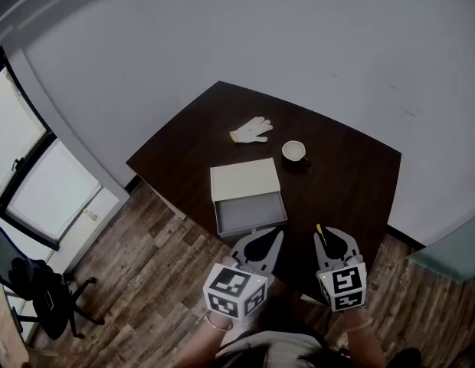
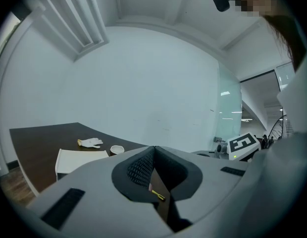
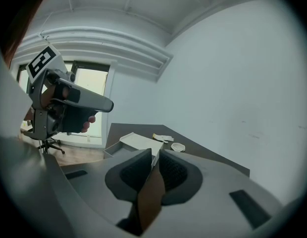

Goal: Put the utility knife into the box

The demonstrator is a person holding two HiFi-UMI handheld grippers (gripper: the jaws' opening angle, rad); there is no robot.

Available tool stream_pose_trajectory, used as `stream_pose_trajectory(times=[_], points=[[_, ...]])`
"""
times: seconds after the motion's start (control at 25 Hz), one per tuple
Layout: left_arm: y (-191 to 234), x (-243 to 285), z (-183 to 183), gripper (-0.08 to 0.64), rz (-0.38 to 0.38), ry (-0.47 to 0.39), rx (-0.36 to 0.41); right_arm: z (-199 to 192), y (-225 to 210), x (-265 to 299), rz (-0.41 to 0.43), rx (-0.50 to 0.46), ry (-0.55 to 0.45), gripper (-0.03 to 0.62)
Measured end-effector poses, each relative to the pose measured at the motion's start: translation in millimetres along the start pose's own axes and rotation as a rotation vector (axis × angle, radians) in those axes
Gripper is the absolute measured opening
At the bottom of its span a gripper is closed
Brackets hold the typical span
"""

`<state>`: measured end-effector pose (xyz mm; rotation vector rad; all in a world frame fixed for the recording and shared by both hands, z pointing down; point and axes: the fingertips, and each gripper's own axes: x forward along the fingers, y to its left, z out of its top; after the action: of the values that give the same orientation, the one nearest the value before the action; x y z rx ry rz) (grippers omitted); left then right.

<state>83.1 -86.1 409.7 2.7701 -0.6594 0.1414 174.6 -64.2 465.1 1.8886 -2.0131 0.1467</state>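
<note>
Head view: one counter [image 1: 352, 175] carries one box [image 1: 245, 181] with its drawer out, one glove [image 1: 251, 129], one cup [image 1: 293, 151]. One utility knife [image 1: 319, 231] lies outside the box, beside the right claw [image 1: 327, 238].
Left gripper view: left claw [image 2: 153, 150] clenched, empty.
Right gripper view: right claw released, empty.

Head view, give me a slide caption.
Left gripper and right gripper at the edge of a dark table, utility knife by the right one, open white box beyond.
</note>
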Motion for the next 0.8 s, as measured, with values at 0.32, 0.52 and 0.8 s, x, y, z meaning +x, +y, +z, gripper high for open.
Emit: stream_pose_trajectory(times=[0.32, 0.52, 0.8], points=[[1, 33, -2, 0.017, -0.005, 0.01, -0.004, -37, -25, 17, 0.011, -0.004, 0.083, 0.064], [6, 52, -1, 0.017, 0.003, 0.008, -0.01, -58, -38, 28, 0.019, -0.007, 0.127, 0.067], [9, 74, -2, 0.017, 0.017, 0.009, -0.016, -86, -51, 39, 0.045, 0.009, 0.181, 0.075]])
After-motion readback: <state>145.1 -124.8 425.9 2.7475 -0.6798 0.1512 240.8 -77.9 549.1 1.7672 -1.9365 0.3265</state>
